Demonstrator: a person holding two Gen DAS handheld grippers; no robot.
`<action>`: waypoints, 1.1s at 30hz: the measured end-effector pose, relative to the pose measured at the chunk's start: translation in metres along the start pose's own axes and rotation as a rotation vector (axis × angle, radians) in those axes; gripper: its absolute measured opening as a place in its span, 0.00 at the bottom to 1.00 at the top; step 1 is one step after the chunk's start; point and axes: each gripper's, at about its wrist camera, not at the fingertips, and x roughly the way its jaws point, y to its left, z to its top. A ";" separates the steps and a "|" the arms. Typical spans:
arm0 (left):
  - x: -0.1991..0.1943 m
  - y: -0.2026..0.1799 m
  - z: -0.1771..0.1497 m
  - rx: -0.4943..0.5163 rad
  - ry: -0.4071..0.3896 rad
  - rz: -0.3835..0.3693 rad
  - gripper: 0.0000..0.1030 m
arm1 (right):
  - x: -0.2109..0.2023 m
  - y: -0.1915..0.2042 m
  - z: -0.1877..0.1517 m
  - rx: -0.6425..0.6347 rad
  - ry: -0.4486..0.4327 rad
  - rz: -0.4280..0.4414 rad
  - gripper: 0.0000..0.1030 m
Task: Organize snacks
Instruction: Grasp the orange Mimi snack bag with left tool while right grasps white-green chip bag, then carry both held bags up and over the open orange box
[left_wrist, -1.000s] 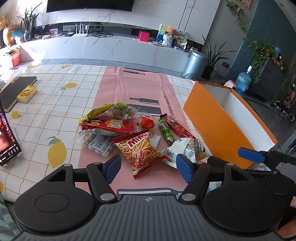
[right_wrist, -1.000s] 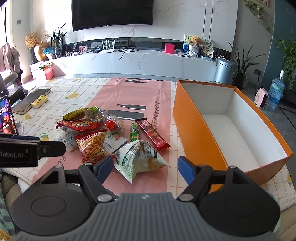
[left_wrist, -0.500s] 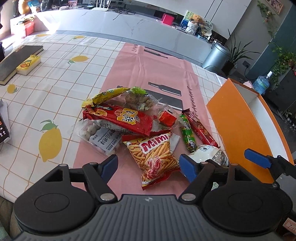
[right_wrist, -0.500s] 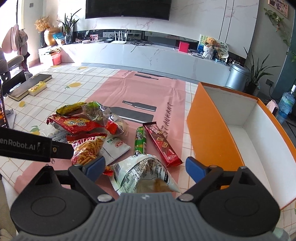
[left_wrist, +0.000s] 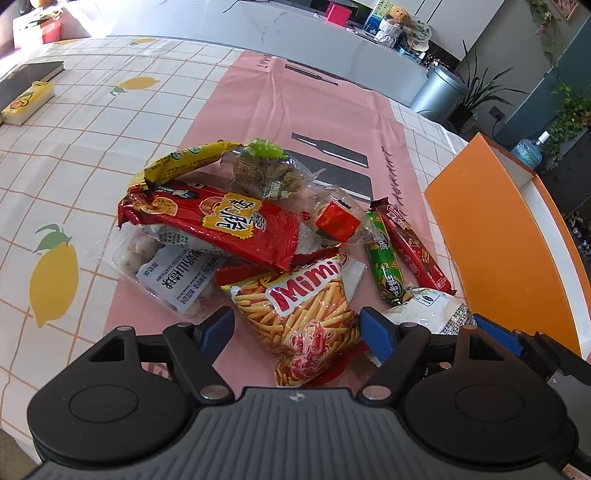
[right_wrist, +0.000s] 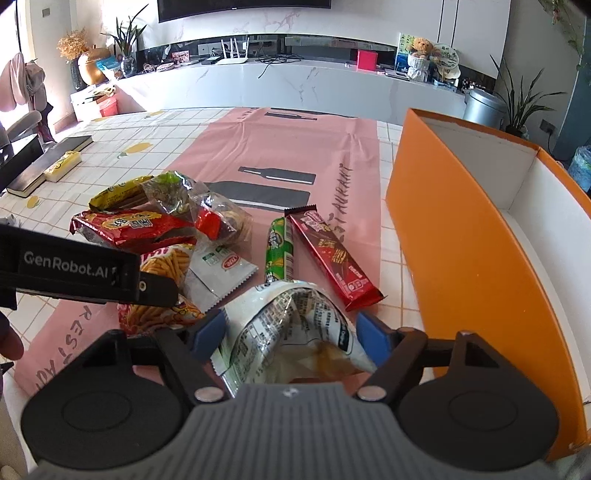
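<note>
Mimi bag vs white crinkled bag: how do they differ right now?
The Mimi bag is orange and red with printed fries; the white crinkled bag is white and silvery with fine print. The Mimi bag lies flat between the open left gripper fingers; the white crinkled bag is puffed and creased between the open right gripper fingers. Both lie ungripped on the pink runner.

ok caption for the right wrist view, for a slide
Open right gripper straddling a white snack bag beside the orange box.
</note>
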 end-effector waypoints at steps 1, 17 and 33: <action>0.002 -0.001 0.000 0.002 0.000 -0.003 0.88 | 0.000 -0.001 -0.001 0.003 -0.002 0.004 0.70; 0.006 -0.014 -0.010 0.086 -0.051 0.027 0.54 | -0.010 -0.003 -0.006 -0.014 -0.028 0.037 0.50; -0.060 -0.023 -0.026 0.100 -0.156 0.013 0.49 | -0.077 -0.021 -0.007 0.044 -0.157 0.048 0.48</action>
